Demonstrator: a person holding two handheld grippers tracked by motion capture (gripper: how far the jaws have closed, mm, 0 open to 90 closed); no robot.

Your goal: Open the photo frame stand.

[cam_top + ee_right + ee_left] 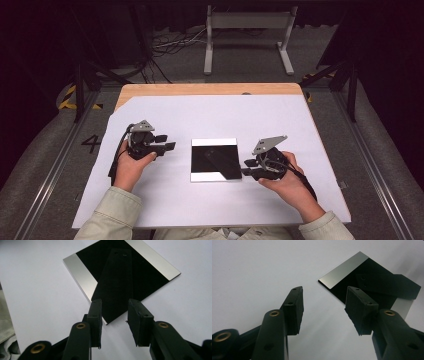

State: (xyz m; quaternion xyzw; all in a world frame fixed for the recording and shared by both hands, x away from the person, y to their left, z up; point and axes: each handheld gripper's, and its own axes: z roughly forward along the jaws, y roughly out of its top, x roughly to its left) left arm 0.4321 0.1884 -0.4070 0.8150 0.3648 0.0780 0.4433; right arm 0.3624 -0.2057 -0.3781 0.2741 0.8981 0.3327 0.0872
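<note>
High view: mirror-like plate (215, 159) on white sheet (165, 200)

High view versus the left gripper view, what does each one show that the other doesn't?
High view alone: the person's forearms, the wooden table edge, the grey frame on the floor behind, and the right hand-held gripper at the mirror tile's right edge. Left gripper view alone: a close look along the left hand-held gripper, its jaws apart with nothing between. Both: the mirror tile flat on the white sheet.
</note>
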